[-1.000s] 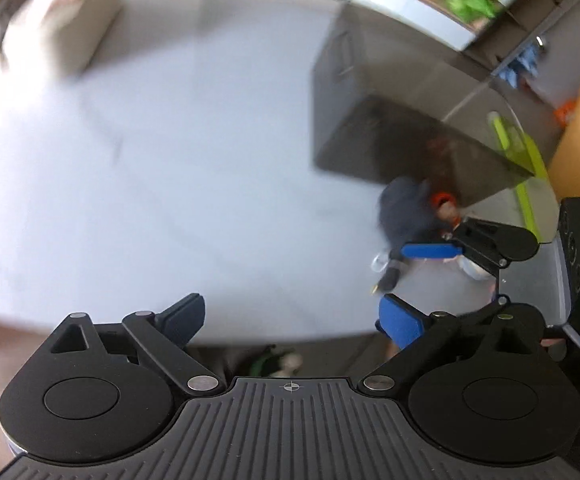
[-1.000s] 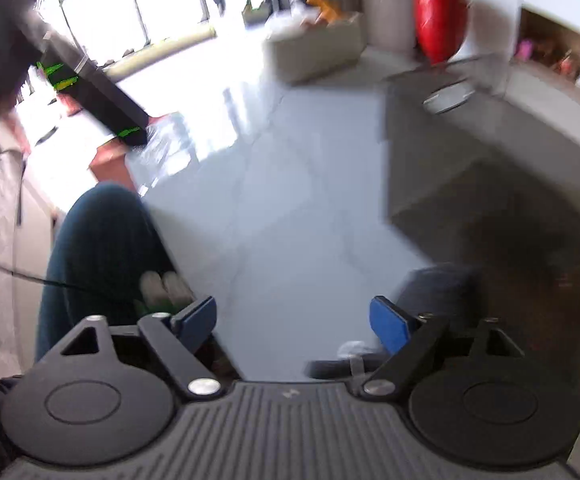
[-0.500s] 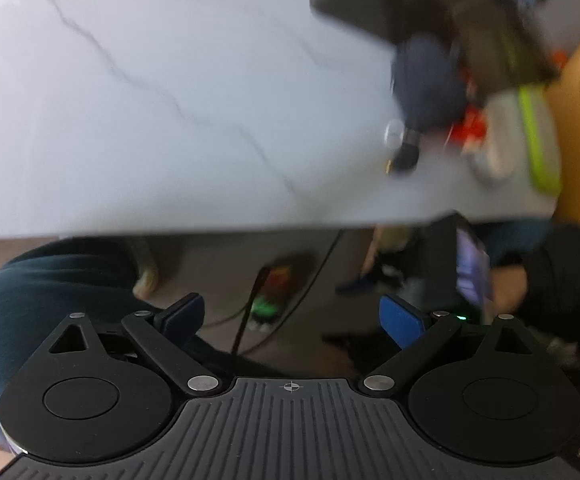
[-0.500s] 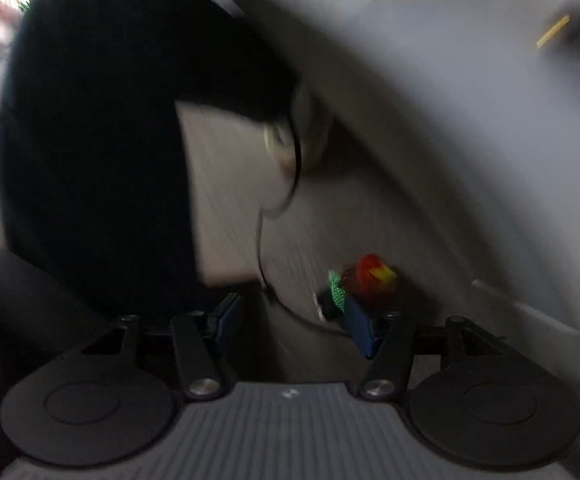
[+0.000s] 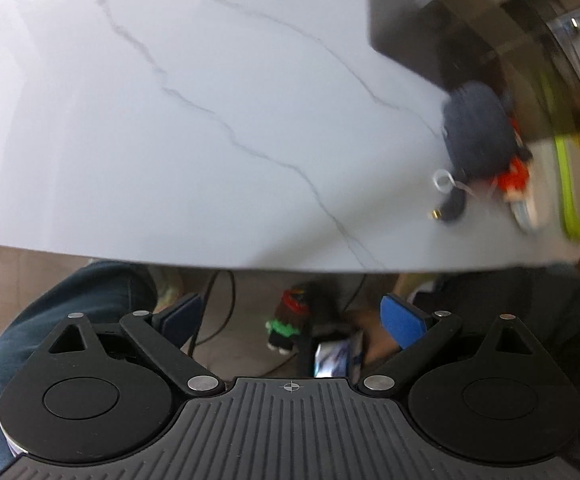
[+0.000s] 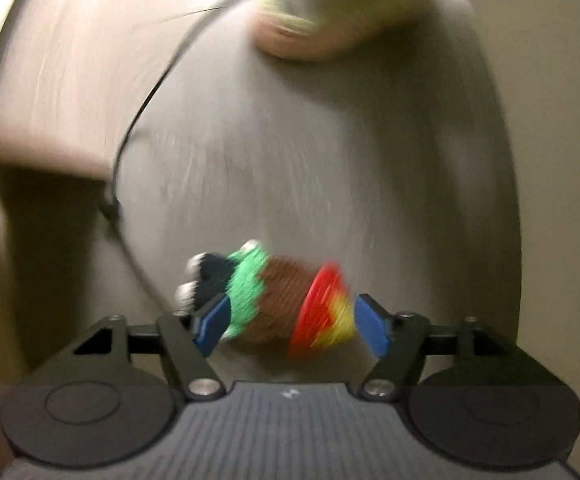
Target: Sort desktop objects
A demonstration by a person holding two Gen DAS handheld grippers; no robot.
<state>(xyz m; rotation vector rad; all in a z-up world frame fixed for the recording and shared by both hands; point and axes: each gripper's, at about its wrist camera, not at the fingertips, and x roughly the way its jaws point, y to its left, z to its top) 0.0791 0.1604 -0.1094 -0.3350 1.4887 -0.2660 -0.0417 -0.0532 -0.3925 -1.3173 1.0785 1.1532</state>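
Hanging off the near edge of the marble table (image 5: 194, 128), the left gripper (image 5: 292, 318) has its jaws spread wide, nothing between the blue pads. Lt wrist view looks past the table edge down to the floor. On the table, far right: a dark grey plush pouch (image 5: 476, 132) lying just in front of a dark box (image 5: 442, 28), touching or nearly touching it; can't tell which. A white loop and a small brass-tipped end (image 5: 436, 213) sit beside the pouch. Red and white items (image 5: 516, 184) against the pouch's right side, blurred, not identifiable. Green-edged strip (image 5: 568, 188) near the table's right rim.

Below table level: a small knitted toy (image 5: 290, 322) in red, brown, green and black on the floor, w/ cables (image 5: 220, 304) running nearby. Person's jeans leg (image 5: 50, 312) at lower left.

Rt wrist view heavily motion-blurred. Right gripper (image 6: 290, 320) is down by the floor w/ the knitted toy (image 6: 274, 304) lying sideways between its pads: black and green end at the left pad, red and yellow end near the right pad. Jaws part-open around the toy; contact on the left side looks likely, a slim gap shows on the right, so a firm pinch can't be confirmed. Black cable (image 6: 146, 108) arcs across the floor behind the toy. Blurred shoe w/ yellow-green trim (image 6: 310, 36) at top.
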